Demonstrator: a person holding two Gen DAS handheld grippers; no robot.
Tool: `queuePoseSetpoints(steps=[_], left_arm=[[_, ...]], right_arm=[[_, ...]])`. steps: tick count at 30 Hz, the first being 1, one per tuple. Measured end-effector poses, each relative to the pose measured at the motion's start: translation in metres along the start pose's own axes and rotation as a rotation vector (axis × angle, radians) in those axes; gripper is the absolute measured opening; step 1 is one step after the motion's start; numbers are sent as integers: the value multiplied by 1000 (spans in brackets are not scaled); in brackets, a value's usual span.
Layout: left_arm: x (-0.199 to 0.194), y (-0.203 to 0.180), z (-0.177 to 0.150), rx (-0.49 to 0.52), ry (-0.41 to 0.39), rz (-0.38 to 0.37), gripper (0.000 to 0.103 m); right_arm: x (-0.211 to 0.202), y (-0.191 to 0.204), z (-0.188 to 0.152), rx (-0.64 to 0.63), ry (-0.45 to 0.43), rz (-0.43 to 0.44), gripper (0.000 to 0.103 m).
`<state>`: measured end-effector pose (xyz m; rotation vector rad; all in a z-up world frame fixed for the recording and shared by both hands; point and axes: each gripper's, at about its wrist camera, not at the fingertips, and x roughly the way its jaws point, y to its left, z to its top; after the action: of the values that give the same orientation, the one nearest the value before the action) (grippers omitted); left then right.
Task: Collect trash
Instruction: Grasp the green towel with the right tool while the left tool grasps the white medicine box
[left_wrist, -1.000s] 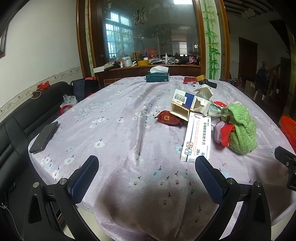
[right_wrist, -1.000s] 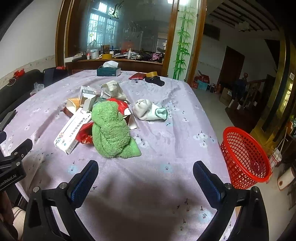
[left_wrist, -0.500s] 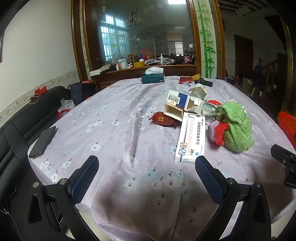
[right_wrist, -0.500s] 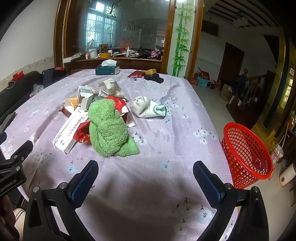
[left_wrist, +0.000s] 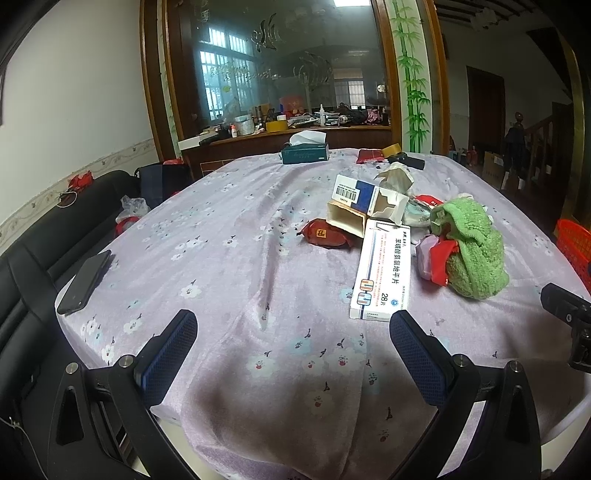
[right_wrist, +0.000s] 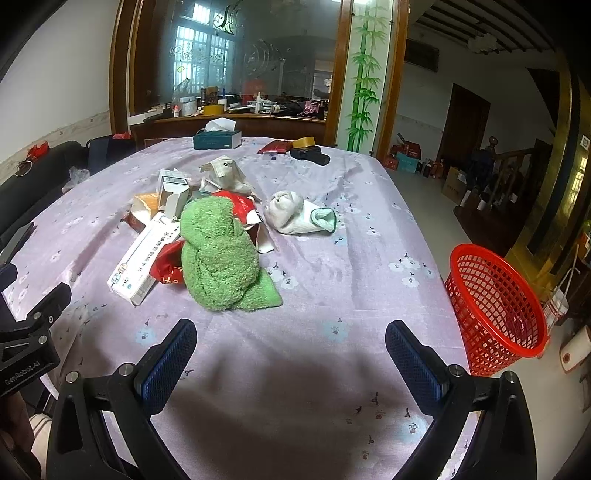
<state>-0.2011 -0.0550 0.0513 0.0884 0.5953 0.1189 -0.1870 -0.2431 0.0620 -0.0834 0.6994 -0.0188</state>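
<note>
Right wrist: right claw (right_wrist: 290, 354) gapes wide, empty.

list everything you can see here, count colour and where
long white medicine box: 1, white, nearest edge of the pile
fuzzy green cloth: 1, green, on the pile
open cardboard cartons: 2, white-blue and tan, behind the medicine box
red snack wrapper: 1, red, left of the pile
white sock: 1, white, right of the pile
teal tissue box: 1, far end
black phone: 1, left table edge
red mesh basket: 1, floor, right of table
left gripper: open, empty
right gripper: open, empty
</note>
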Motion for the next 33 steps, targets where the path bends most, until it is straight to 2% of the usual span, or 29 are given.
queuePoseSetpoints(steps=[8,13,16,20,21,23,24,28,32,33], left_arm=[[2,1,0,6,6,-1,103],[6,0,4,26,10,-13,103],[11,1,9,33,33,-66,103],[22,12,16,13,82,-139,102],[27,16,19,3,103,-161,100],[33,20,21,-22,134,-201,74],[39,21,23,-29,165,-222,69],[58,18,26,-45,242,-306,68],[64,12,33,-43,247,-330,68],[66,10,36,-41,252,-336,68]], right_arm=[[1,3,6,-15,-6,47,103],[7,5,15,-34,4,110,103],[13,5,23,-38,20,161,100],[30,4,35,-31,74,273,96],[34,3,38,-25,85,292,93],[44,5,44,-29,106,314,89],[49,6,46,-33,113,317,87],[74,12,58,-17,163,361,82],[101,19,63,8,216,376,79],[107,20,63,18,228,382,69]])
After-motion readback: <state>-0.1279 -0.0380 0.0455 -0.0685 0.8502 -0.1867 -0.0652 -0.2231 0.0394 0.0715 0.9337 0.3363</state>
